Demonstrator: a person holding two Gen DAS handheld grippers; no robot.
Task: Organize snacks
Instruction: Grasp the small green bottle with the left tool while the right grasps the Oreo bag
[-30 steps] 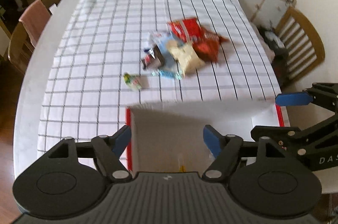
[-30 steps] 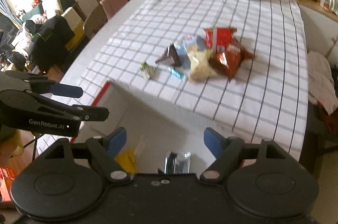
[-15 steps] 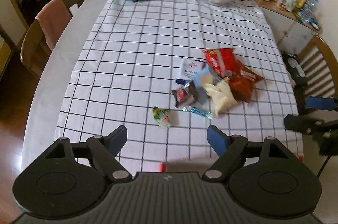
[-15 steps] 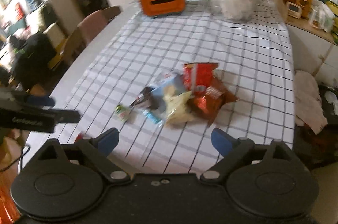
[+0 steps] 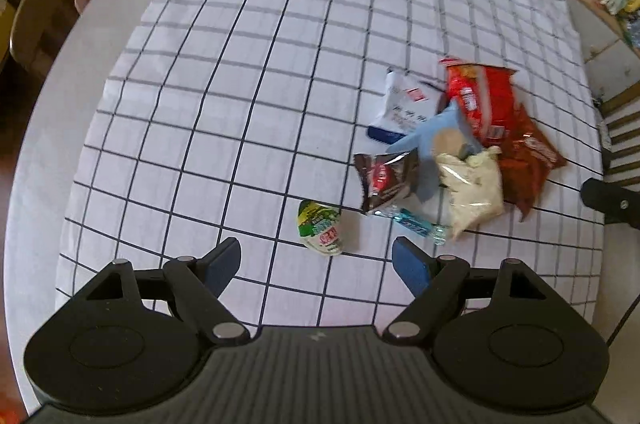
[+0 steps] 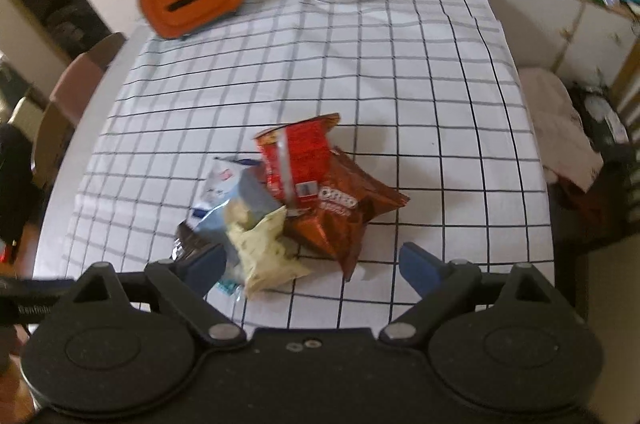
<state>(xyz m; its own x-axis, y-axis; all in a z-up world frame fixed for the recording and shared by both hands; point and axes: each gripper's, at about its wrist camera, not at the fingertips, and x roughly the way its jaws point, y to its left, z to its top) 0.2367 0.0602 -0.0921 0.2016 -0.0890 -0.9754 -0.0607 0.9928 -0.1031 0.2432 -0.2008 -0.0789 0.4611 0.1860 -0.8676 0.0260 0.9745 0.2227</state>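
Left gripper (image 5: 316, 262) wide open, empty, above the checked cloth (image 5: 248, 72), the small green-white pack (image 5: 320, 233) lying just ahead between its fingertips, not touched. Right gripper (image 6: 310, 264) also wide, jaws closing slightly, nothing gripped; the snack pile sits just ahead: pale bag (image 6: 264, 248), brown bag (image 6: 340, 216), red bag (image 6: 296, 160), blue pack (image 6: 254, 194) all overlapping. Orange box (image 6: 192, 2) at far edge

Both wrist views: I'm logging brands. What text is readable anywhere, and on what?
"GenRob", cut off at the picture's edge: side of the left hand-held gripper, seen in the right wrist view.
Brown packet: white lettering, too blurred to read.
Green packet, white packet, red packet: print unreadable.
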